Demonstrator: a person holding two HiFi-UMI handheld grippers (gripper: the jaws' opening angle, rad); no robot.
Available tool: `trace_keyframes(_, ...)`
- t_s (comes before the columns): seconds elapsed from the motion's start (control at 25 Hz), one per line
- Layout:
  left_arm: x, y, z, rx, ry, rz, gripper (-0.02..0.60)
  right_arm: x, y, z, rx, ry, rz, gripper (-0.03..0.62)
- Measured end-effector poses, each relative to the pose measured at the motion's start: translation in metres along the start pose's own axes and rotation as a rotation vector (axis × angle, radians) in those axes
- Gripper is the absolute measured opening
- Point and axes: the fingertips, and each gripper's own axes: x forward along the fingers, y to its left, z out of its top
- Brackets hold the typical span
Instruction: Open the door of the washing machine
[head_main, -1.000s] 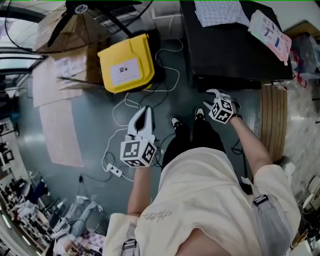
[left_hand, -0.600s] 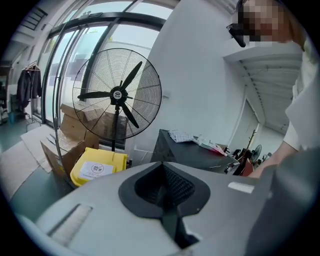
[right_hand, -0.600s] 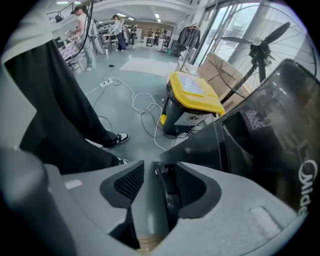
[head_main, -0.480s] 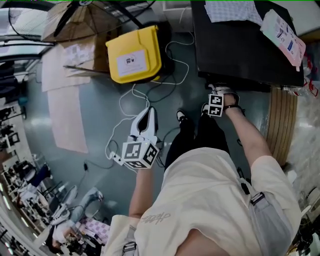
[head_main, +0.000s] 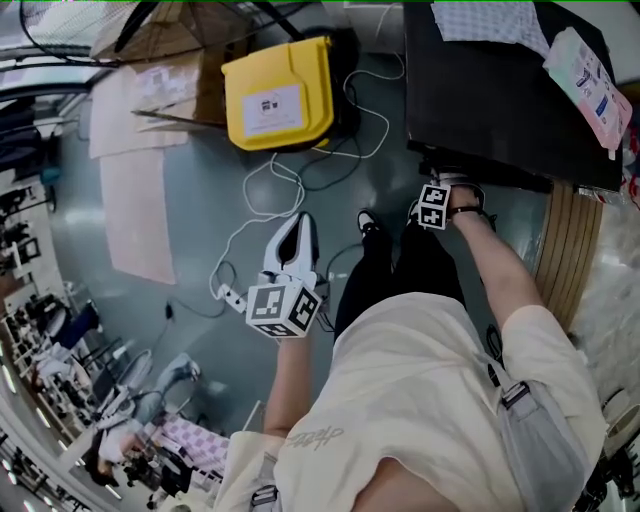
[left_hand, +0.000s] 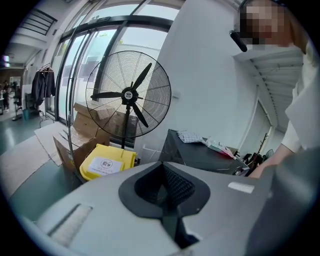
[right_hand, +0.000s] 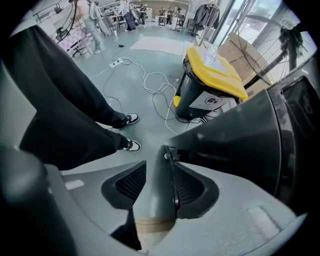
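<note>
Between the half-spread, just-closing jaws of the right gripper (right_hand: 158, 167): thin dark rim (right_hand: 173, 180) of the black box-shaped washing machine (right_hand: 250, 140), running twelve to six, unpinched. Left gripper (left_hand: 163, 187) closed, empty, farther off

Bin (head_main: 278, 92) left of washing machine (head_main: 500, 115); cloth (head_main: 490, 20) on top (cardboard (head_main: 180, 30) left of bin).

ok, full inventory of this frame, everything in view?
black washing machine: one, black, top right of head view
light checked cloth: one, whitish, on the machine's top
printed white pouch: one, white, beside the cloth
yellow-lidded black bin: one, floor, left of machine
brown cardboard boxes: several, beside bin
black pedestal fan: one, by the boxes
white cables: tangle, floor, before bin
left gripper: shut, empty, over the floor
right gripper: at machine's front, jaws just closing further, thin dark machine edge between, unclamped
</note>
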Motion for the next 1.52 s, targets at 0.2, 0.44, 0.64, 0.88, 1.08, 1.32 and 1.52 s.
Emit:
trace_keyframes(0.2, 0.006, -0.003, 0.002, -0.006, 0.003, 0.001, 0.018, 0.001, -0.005, 0.0, -0.009, 0.022, -0.004, 0.112)
trace_keyframes(0.44, 0.014, -0.01, 0.008, -0.001, 0.0, -0.016, 0.018, 0.003, 0.0, -0.003, -0.011, 0.084, 0.041, 0.002)
trace_keyframes(0.64, 0.019, -0.013, 0.01, 0.008, 0.003, -0.031, 0.018, 0.001, 0.007, -0.001, 0.042, 0.058, 0.037, 0.128)
trace_keyframes(0.88, 0.02, -0.017, 0.007, 0.004, 0.01, -0.039, 0.018, 0.0, 0.004, 0.004, 0.02, 0.045, 0.0, 0.194)
trace_keyframes(1.08, 0.017, -0.009, 0.001, -0.01, 0.018, -0.027, 0.018, 0.005, -0.004, 0.006, 0.016, 0.1, -0.025, 0.342)
trace_keyframes(1.32, 0.01, 0.004, -0.007, -0.034, 0.025, -0.002, 0.018, 0.024, 0.003, -0.019, -0.004, 0.245, 0.068, 0.35)
trace_keyframes(1.52, 0.007, 0.017, -0.014, -0.06, 0.033, 0.009, 0.018, 0.025, 0.003, -0.023, -0.016, 0.294, 0.113, 0.278)
